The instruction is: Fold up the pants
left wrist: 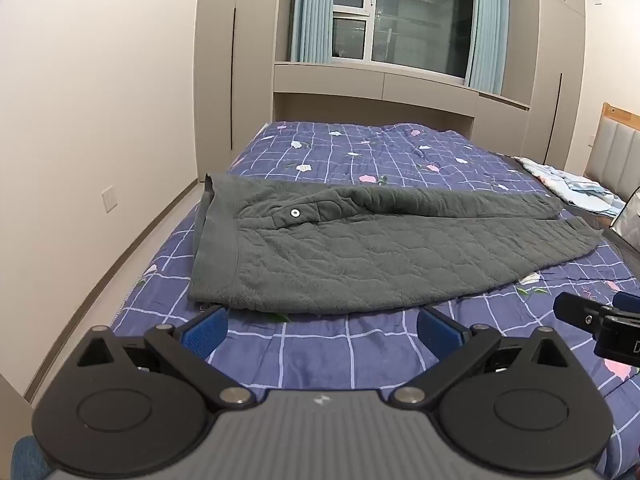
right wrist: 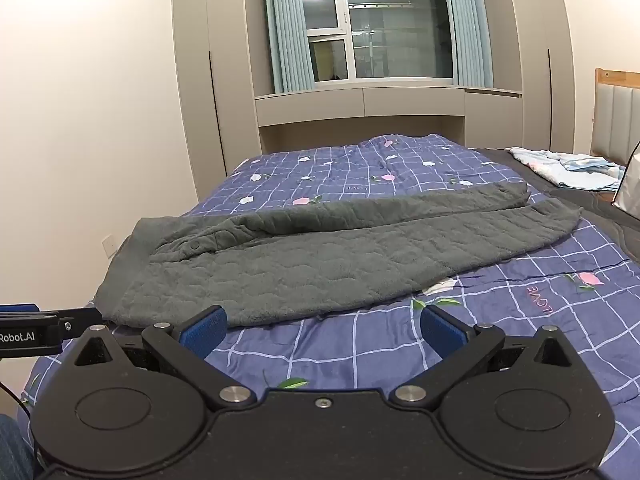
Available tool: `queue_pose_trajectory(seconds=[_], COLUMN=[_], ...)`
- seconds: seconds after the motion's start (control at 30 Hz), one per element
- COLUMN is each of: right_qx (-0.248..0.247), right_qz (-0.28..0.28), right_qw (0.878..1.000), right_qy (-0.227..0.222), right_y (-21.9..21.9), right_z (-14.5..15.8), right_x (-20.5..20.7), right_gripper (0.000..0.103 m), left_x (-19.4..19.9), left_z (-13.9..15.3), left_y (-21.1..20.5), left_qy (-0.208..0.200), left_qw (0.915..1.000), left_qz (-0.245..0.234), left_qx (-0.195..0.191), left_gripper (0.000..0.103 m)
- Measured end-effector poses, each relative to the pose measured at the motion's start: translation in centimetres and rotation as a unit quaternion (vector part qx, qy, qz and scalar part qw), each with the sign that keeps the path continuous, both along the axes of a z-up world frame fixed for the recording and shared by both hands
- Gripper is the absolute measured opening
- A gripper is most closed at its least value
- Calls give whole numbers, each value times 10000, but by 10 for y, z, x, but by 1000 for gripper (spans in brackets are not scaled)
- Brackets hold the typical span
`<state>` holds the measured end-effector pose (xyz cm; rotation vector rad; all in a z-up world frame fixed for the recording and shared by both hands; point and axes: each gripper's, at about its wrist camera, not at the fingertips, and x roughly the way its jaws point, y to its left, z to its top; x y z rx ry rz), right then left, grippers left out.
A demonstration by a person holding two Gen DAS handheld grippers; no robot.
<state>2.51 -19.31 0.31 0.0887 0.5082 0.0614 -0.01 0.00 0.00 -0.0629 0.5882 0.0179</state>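
Both the left hand-held gripper [left wrist: 322,330] and right hand-held gripper [right wrist: 323,330] tilt downward, spread wide and empty, short of the pants [left wrist: 360,248]

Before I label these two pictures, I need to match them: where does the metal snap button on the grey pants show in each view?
Left wrist view: the snap button shines silver left of centre, near the waistband of the grey pants.
Right wrist view: the snap button looks dark, in the left third, again near the waistband.
Shared landmark: the window beyond the bed, top centre in both.
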Motion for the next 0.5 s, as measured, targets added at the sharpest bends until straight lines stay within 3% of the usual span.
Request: queue_pose_trajectory(seconds=[0.5], right_qx=[3], right_qz=[-23], right_qw=[10000], right_qy=[36], right_y=[-1], right_z=[-4], right_x=[4], right_gripper=[103], left_x=[-2], left_z=[-3], left_y=[2], left_qy=[52], left_qw=[10000], left_qz=[-7], left_qx=[6], left_gripper=[103])
